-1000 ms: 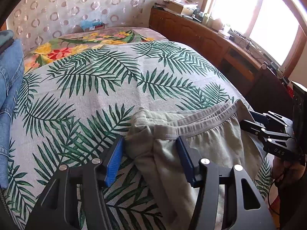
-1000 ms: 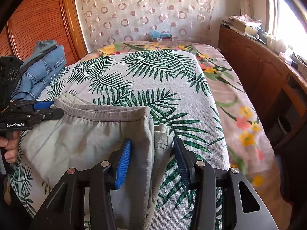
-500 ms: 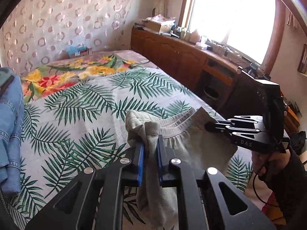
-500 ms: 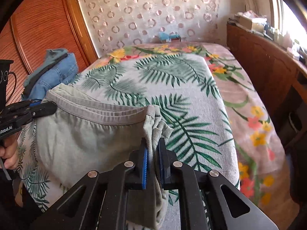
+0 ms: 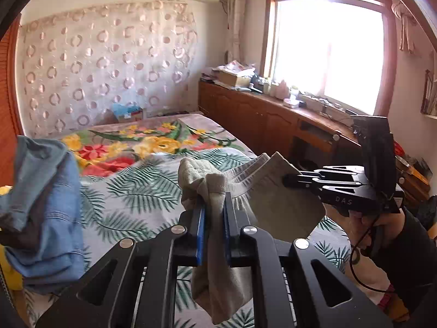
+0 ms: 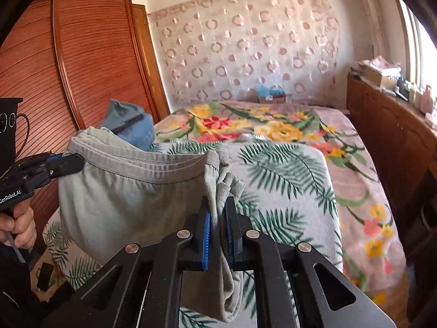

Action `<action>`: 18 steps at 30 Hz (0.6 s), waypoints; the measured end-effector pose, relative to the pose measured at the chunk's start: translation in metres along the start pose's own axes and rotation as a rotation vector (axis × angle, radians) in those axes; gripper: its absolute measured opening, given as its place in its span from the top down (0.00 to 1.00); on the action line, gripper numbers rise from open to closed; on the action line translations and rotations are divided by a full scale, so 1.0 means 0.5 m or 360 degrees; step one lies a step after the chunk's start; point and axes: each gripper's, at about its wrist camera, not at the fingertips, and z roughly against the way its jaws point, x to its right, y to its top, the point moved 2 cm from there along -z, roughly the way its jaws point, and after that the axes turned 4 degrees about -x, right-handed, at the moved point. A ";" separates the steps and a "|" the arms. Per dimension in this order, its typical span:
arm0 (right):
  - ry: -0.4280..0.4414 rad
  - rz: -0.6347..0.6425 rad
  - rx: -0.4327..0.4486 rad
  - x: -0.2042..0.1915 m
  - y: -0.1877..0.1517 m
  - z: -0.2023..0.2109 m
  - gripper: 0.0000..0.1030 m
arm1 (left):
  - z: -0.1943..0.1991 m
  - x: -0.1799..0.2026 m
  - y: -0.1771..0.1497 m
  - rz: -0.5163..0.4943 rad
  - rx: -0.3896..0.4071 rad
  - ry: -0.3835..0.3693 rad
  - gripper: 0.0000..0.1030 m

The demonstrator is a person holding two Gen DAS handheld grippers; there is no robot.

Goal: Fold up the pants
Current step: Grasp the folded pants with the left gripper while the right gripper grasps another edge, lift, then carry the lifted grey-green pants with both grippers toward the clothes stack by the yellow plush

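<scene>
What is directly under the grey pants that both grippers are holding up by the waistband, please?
Under the grey pants lies the palm-leaf bedspread; the hanging cloth hides the part directly below.

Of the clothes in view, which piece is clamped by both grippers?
The grey-green pants. The left gripper and right gripper each pinch one end of the waistband, holding it above the bed. The blue denim pile lies untouched.

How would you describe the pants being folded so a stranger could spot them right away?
On the bed with the palm-leaf cover, look just above its near end. The pale grey-green pants hang there by their ribbed waistband, unlike the blue denim pile resting at the bed's edge.
</scene>
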 end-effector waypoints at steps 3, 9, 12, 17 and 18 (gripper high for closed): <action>0.0022 0.0050 0.0033 -0.027 0.011 0.000 0.91 | 0.026 -0.026 0.003 0.0007 0.0027 0.0065 0.88; 0.0055 0.0156 0.0068 -0.079 0.039 -0.016 0.91 | 0.059 -0.072 -0.005 0.0018 0.0053 0.0161 0.88; 0.0074 0.0193 0.0075 -0.092 0.046 -0.034 0.91 | 0.070 -0.094 -0.009 0.0040 0.0068 0.0196 0.88; 0.0107 0.0248 0.0069 -0.116 0.073 -0.087 0.91 | 0.082 -0.139 -0.023 0.0105 0.0081 0.0254 0.88; 0.0112 0.0268 0.0069 -0.125 0.079 -0.097 0.91 | 0.082 -0.151 -0.027 0.0114 0.0079 0.0269 0.88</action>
